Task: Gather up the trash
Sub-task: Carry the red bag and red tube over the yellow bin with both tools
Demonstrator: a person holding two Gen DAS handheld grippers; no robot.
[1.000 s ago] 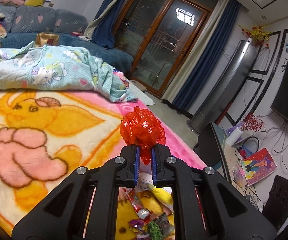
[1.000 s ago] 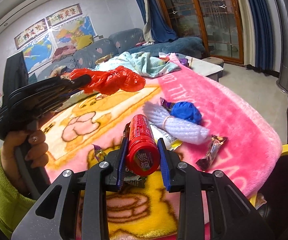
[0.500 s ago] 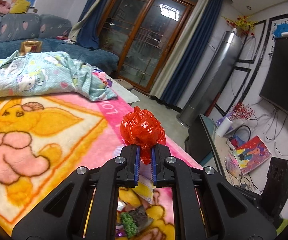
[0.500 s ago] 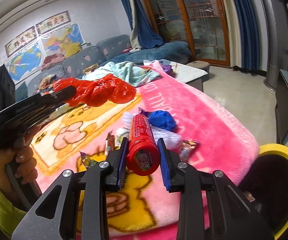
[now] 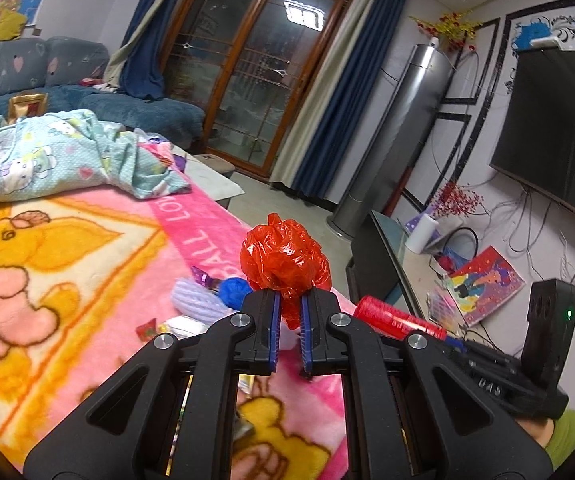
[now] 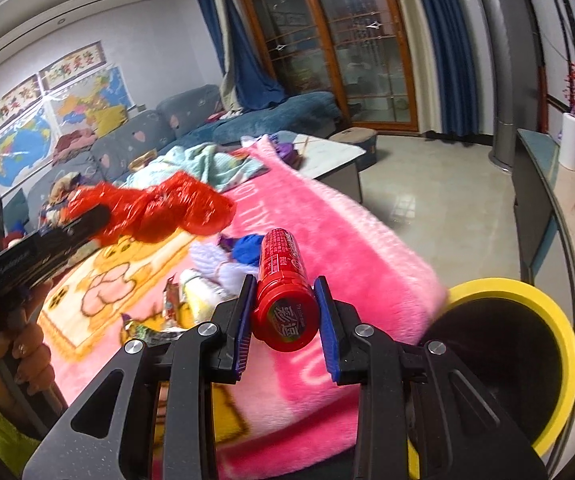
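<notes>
My left gripper (image 5: 288,320) is shut on a crumpled red plastic bag (image 5: 285,262), held above the pink blanket (image 5: 207,220). The same red bag (image 6: 159,208) shows in the right wrist view at the left, sticking out of the left gripper (image 6: 99,214) that a hand in a green sleeve holds. My right gripper (image 6: 285,308) is shut on a red cylindrical tube (image 6: 285,280), lid towards the camera. That tube (image 5: 391,318) also appears at the right of the left wrist view. A yellow-rimmed black bin (image 6: 507,344) stands low at the right, beside the blanket's edge.
More litter lies on the blanket: a lilac knitted piece (image 5: 199,300), a blue ball (image 5: 235,290), several wrappers (image 6: 171,300). A crumpled light-blue sheet (image 5: 67,156) lies further back. A dark TV bench (image 6: 535,216), a grey floor (image 6: 427,200) and a low table (image 6: 327,156) are beyond.
Both grippers have swung right with their loads. The yellow-rimmed bin has come into the right wrist view and grown larger. The right gripper with the tube has entered the left wrist view.
</notes>
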